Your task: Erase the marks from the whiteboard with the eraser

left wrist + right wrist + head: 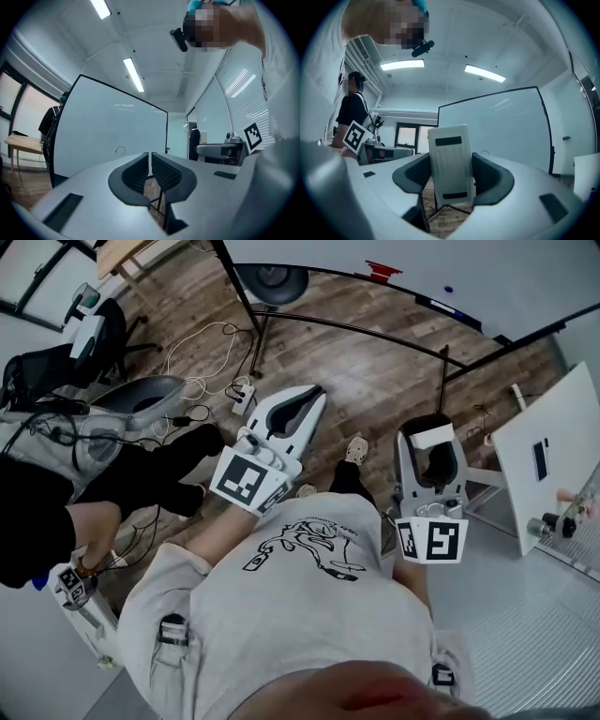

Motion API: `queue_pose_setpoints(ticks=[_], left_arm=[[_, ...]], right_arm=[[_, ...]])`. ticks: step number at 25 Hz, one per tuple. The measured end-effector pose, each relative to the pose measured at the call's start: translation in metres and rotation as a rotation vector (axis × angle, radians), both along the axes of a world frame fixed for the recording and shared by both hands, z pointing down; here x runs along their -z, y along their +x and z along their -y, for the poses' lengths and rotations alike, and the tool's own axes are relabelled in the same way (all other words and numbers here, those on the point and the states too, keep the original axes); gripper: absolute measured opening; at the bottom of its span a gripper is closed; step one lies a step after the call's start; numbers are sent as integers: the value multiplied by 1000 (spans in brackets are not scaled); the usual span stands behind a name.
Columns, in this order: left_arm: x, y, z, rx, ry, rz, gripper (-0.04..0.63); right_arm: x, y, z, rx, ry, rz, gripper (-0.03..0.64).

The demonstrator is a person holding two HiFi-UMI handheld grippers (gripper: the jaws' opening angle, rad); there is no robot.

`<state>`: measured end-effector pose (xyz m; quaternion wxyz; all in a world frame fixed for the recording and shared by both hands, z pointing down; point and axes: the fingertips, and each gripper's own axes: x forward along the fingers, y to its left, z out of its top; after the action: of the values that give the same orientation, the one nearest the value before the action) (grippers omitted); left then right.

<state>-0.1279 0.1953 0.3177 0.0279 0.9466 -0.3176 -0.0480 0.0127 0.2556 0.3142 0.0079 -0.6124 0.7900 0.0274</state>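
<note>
Left gripper view: left gripper (150,160) has its jaws pressed together on nothing and faces the whiteboard (103,131), where a small ringed mark (120,150) stands unwiped. Right gripper view: right gripper (451,171) is clamped on the white eraser (449,154), held upright, apart from the board. Judgement: eraser in hand, wiping not begun; a red mark (380,269) also remains in the head view.
</note>
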Motion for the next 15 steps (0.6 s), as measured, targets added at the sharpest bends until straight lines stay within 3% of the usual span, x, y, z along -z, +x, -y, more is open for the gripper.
queue_pose_setpoints(ticks=[15], left_arm=[[9,122,101,19,-10,24,35]], right_arm=[[6,128,101,2,-14,9,270]])
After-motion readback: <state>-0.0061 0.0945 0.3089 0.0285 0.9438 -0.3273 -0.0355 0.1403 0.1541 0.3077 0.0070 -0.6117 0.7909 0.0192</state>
